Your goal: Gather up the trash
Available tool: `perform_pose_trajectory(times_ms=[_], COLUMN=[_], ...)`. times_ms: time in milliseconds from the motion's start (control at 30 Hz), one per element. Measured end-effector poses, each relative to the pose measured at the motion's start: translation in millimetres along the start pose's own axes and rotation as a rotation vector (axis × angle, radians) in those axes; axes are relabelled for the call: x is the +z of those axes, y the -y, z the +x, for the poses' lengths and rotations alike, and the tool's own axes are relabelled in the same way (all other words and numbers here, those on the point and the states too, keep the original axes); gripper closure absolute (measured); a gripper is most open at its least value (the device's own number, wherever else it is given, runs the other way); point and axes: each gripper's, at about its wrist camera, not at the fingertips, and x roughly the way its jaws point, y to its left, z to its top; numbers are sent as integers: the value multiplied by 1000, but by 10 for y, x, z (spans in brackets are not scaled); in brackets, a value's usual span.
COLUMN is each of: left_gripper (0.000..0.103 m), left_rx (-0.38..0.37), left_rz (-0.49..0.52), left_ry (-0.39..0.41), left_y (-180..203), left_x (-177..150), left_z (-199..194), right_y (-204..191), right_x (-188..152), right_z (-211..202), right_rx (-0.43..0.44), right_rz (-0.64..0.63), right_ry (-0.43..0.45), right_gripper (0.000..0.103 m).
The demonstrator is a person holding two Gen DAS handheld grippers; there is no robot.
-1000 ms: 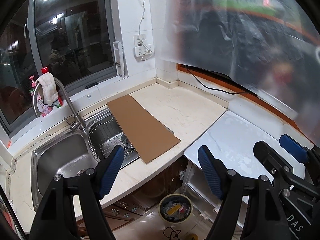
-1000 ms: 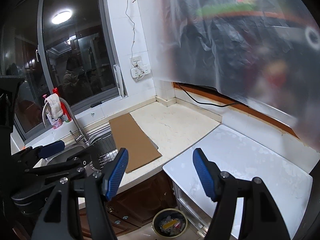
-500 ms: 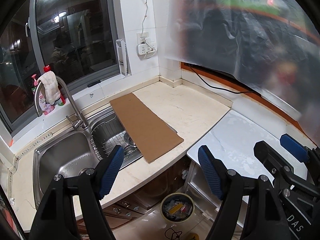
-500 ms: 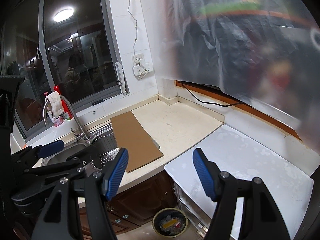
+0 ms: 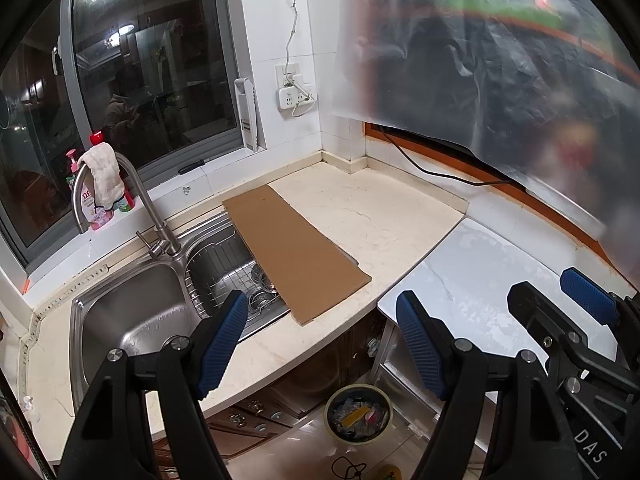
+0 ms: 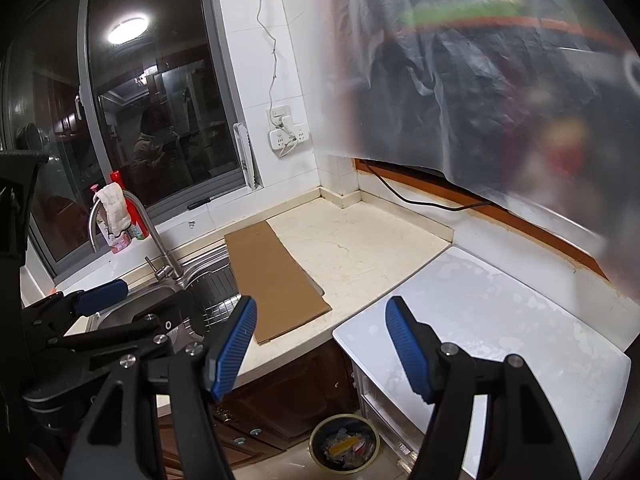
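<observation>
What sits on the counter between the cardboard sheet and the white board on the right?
Nothing: only bare cream marble counter separates the flat brown cardboard sheet from the white board, clearest in the left wrist view.

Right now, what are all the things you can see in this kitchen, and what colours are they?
cardboard sheet: one, brown, flat on the counter, one edge over the sink basket
counter: one, cream, in the corner
sink: one, steel, left of the cardboard
tap: one, steel, behind the sink
cloth: one, whitish, draped on the tap
bottles: at least two, pink and red, on the window sill
white top: one, right of the counter
bin: one, on the floor, scraps inside
power strip: one, white, on the wall
plastic sheet: one, clear, hanging at right
left gripper: black, blue pads, open, empty
right gripper: same, open, empty
</observation>
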Motion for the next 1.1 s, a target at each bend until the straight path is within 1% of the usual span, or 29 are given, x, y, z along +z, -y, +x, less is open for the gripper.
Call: perform_pose_trajectory(times_ms=[667,1100], left_gripper=[28,28], left_rx=[7,5], left_rz=[13,26], left_ry=[24,11], left_y=[-69,-87], left_x=[-91,-97], left_z=[-83,-73], right_y=[-14,-59], right_x=[-22,-83], right_z=[-23,-58], right_rx=[-1,-13], right_rz=[-1,13], right_ry=[9,0], right_gripper=[36,36])
